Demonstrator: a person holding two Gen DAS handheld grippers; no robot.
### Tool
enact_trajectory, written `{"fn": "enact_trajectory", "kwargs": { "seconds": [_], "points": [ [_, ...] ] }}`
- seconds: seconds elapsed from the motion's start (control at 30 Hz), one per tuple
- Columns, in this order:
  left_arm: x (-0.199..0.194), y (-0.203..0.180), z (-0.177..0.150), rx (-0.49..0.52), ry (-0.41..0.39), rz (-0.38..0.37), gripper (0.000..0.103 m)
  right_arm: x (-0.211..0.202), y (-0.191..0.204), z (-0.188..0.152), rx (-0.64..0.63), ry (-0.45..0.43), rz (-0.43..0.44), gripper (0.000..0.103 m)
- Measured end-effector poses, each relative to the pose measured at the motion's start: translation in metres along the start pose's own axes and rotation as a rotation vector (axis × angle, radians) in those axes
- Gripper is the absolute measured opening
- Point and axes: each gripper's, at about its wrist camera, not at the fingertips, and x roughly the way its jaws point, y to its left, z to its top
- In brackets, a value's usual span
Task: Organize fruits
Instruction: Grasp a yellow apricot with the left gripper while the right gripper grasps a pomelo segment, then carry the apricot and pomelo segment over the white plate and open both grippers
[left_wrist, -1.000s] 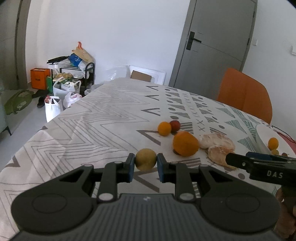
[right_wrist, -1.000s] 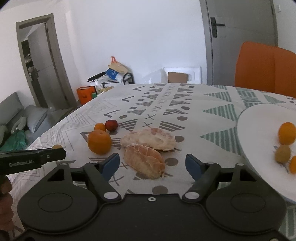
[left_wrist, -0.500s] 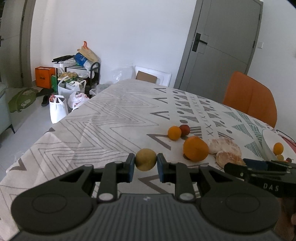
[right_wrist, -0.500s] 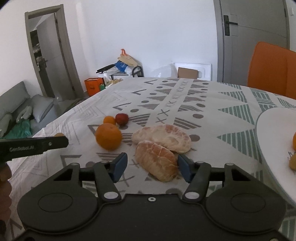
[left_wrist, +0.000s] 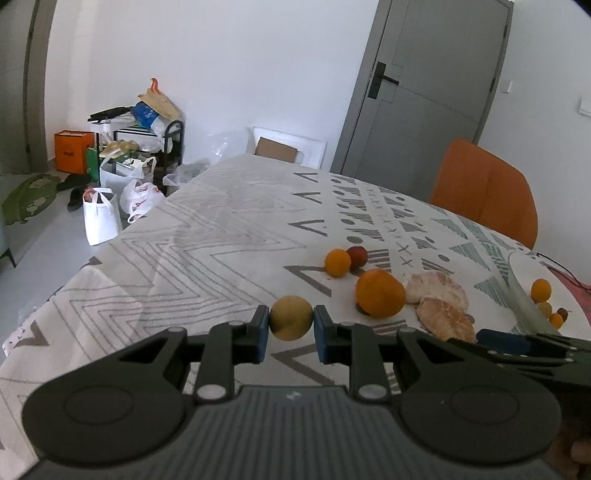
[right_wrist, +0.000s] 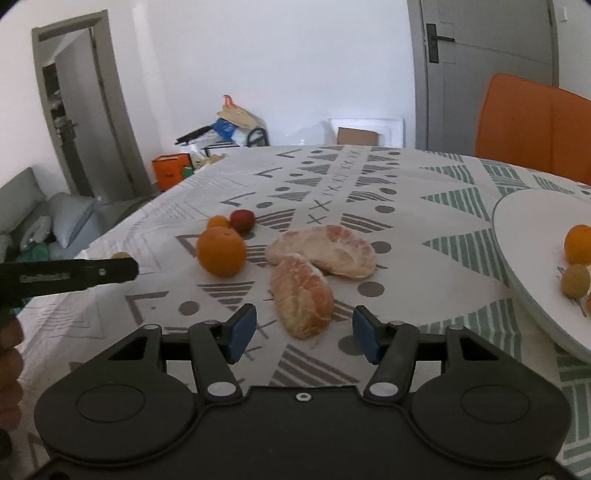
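Note:
My left gripper (left_wrist: 291, 328) is shut on a small yellow-green fruit (left_wrist: 291, 317) and holds it above the patterned tablecloth. My right gripper (right_wrist: 303, 328) is open, its fingers on either side of the near end of a peeled pomelo segment (right_wrist: 301, 295). A second peeled segment (right_wrist: 325, 251) lies just behind it. A large orange (right_wrist: 221, 251), a small orange (right_wrist: 218, 222) and a red fruit (right_wrist: 242, 220) sit to the left. A white plate (right_wrist: 524, 229) at the right holds a small orange (right_wrist: 577, 243) and a yellow-green fruit (right_wrist: 575, 280).
An orange chair (right_wrist: 532, 125) stands at the table's far right. The table's left edge (left_wrist: 122, 236) drops to the floor, where bags and a cluttered rack (left_wrist: 136, 147) stand. A grey door (left_wrist: 424, 88) is behind.
My left gripper has lifted slightly with the yellow-green fruit. My right gripper has moved in closer to the near pomelo segment, which now lies between its open fingers.

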Motion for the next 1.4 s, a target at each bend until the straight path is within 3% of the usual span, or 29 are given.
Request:
{"fn": "enact_trajectory", "kwargs": {
  "seconds": [0.4,0.5,0.57,0.73,0.97,1.4],
  "points": [
    [0.003,0.006,0.002,-0.008,0.010,0.006,0.024,0.025,0.017,0.011,-0.099,-0.001,-0.039,0.058],
    [0.004,0.004,0.002,-0.005,0.014,-0.003,0.024,0.022,0.021,0.009,-0.120,-0.002,-0.054,0.048],
    [0.005,0.001,0.003,0.007,0.016,-0.009,0.024,0.020,0.022,0.007,-0.122,-0.006,-0.056,0.036],
    [0.008,-0.016,0.005,0.064,0.025,-0.032,0.024,0.007,0.024,-0.002,-0.091,-0.023,-0.052,0.033],
    [0.012,-0.037,0.008,0.132,0.034,-0.077,0.024,-0.024,0.001,-0.008,0.049,-0.091,-0.069,0.033],
    [0.019,-0.089,0.018,0.219,0.013,-0.156,0.024,-0.065,-0.034,-0.006,0.147,-0.210,-0.170,0.033]
  ]
}}
